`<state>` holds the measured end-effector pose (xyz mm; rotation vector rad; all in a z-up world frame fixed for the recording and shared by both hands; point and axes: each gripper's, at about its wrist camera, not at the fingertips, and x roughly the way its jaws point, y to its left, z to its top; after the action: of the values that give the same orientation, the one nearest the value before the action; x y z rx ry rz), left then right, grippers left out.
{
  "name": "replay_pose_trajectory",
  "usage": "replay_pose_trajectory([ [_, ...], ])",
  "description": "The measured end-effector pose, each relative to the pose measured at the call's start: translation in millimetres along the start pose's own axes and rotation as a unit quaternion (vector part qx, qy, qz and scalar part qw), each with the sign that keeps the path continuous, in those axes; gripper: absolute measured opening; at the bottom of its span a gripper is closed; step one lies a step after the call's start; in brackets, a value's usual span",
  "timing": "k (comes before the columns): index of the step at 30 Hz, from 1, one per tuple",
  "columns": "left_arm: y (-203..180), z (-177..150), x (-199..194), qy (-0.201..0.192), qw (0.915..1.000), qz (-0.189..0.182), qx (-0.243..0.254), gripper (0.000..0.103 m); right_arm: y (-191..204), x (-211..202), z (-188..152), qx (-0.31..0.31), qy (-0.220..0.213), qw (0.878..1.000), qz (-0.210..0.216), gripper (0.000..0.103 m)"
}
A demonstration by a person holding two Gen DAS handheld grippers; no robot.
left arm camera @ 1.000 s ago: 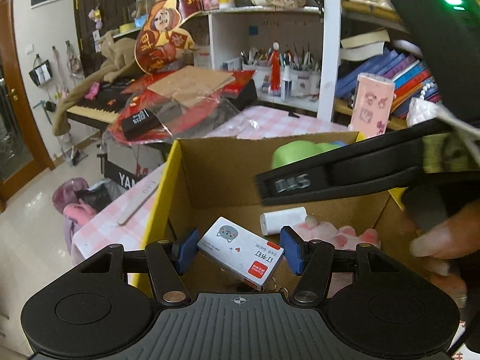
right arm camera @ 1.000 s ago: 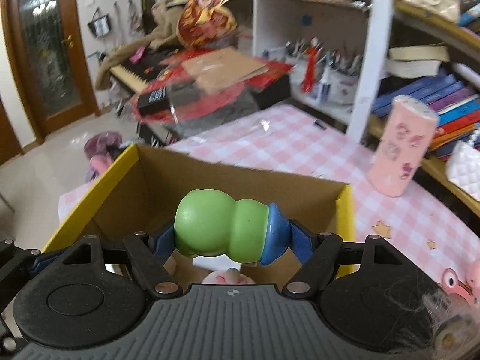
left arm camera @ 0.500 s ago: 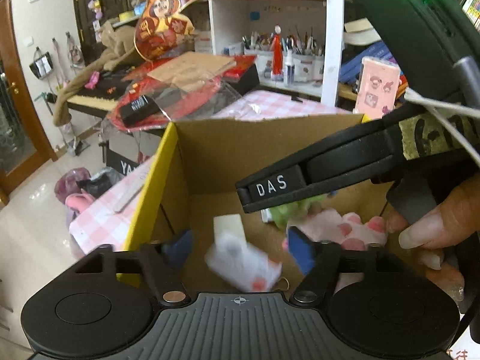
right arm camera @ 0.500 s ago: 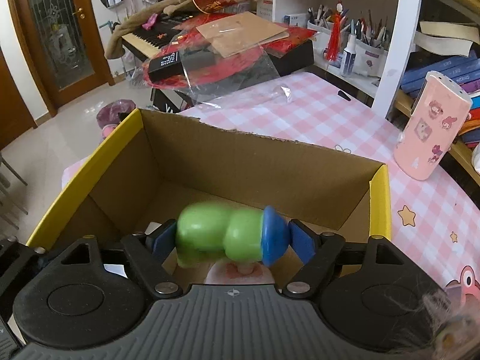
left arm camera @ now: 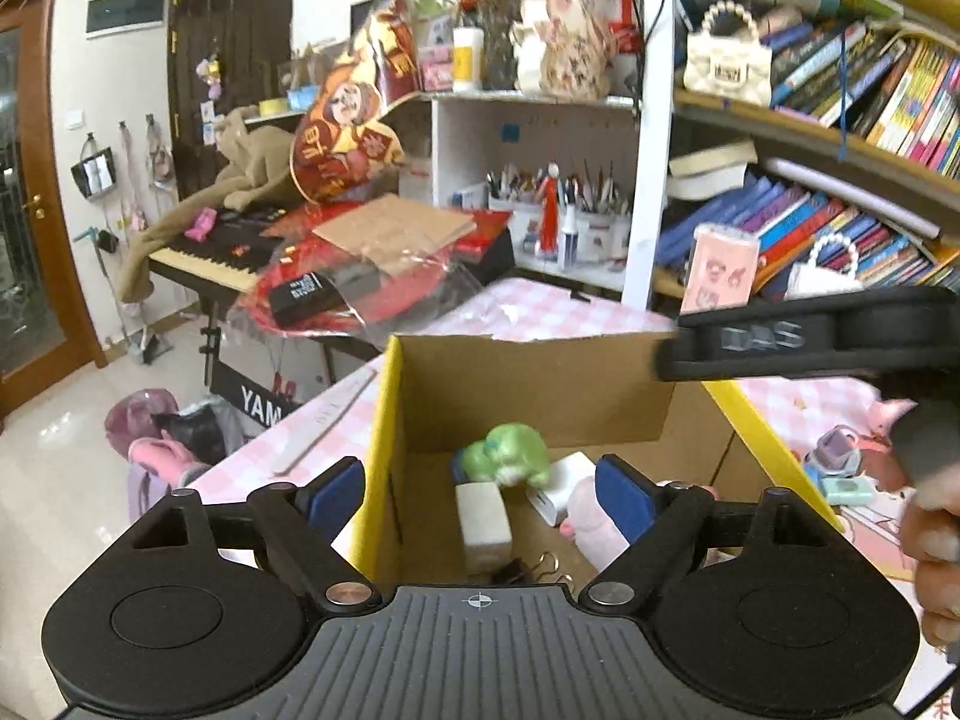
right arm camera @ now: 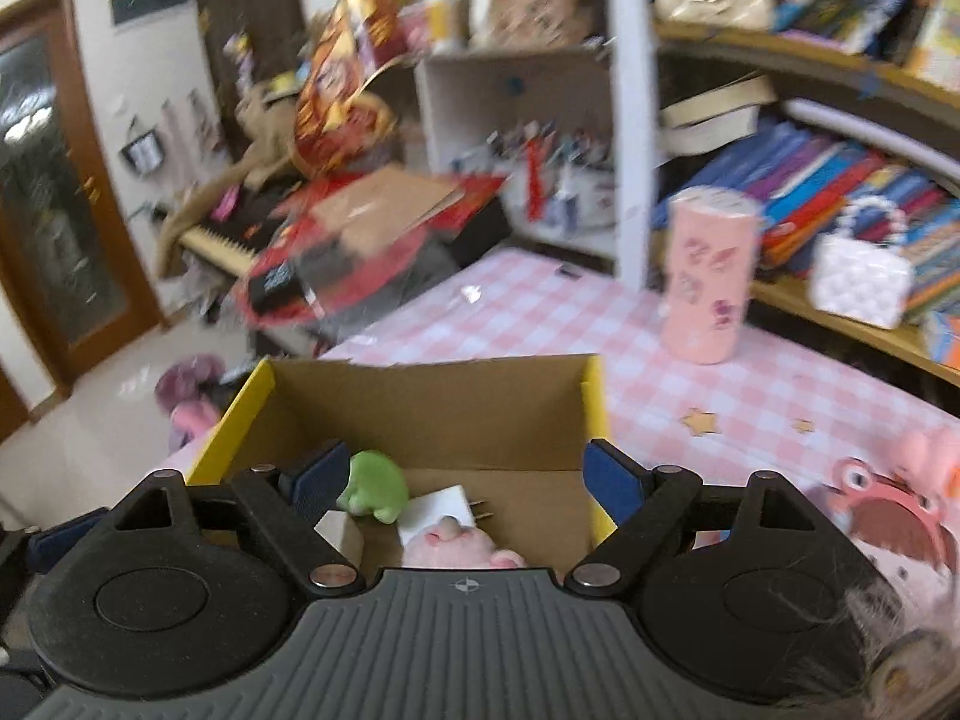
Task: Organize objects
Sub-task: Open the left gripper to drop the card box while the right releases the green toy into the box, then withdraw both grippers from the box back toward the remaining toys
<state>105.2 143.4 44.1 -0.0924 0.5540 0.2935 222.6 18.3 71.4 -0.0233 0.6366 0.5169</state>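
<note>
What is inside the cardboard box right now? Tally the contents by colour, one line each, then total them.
Green: 1, the green toy
White: 2, the small white box and the white plug-in charger
Pink: 1, the pink plush toy
Dark: 1, a small clip near the front, partly hidden
Total: 5 visible in the cardboard box

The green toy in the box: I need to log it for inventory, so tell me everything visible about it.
The green toy looks like smooth, glossy plastic with rounded, bulging lobes; a bit of blue shows at its left end. It lies on its side on the floor of the cardboard box, near the back wall, held by no gripper. A small white box sits just in front; contact is unclear.
</note>
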Motion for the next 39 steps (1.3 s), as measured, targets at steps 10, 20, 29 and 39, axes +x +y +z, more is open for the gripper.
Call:
replay_pose_trajectory([
  [10,20.2,-36.1,-39.7,0.021,0.9997,-0.015,-0.005,0.086,6.9,-71.4,-64.3,0.032,-0.032,0.996,-0.080,0.084],
  [20,22.6,-69.3,-66.1,0.039,0.9989,-0.028,0.000,0.092,13.9,-112.9,-133.9,0.049,-0.014,0.989,-0.137,0.084],
  [29,14.4,-86.5,-79.3,0.043,0.9983,-0.036,0.018,0.096,23.7,-134.6,-169.6,0.057,-0.005,0.986,-0.158,0.084],
  [39,-3.2,-101.7,-85.5,0.062,0.9943,-0.073,0.048,0.096,14.6,-153.8,-194.9,0.094,0.011,0.976,-0.199,0.085],
])
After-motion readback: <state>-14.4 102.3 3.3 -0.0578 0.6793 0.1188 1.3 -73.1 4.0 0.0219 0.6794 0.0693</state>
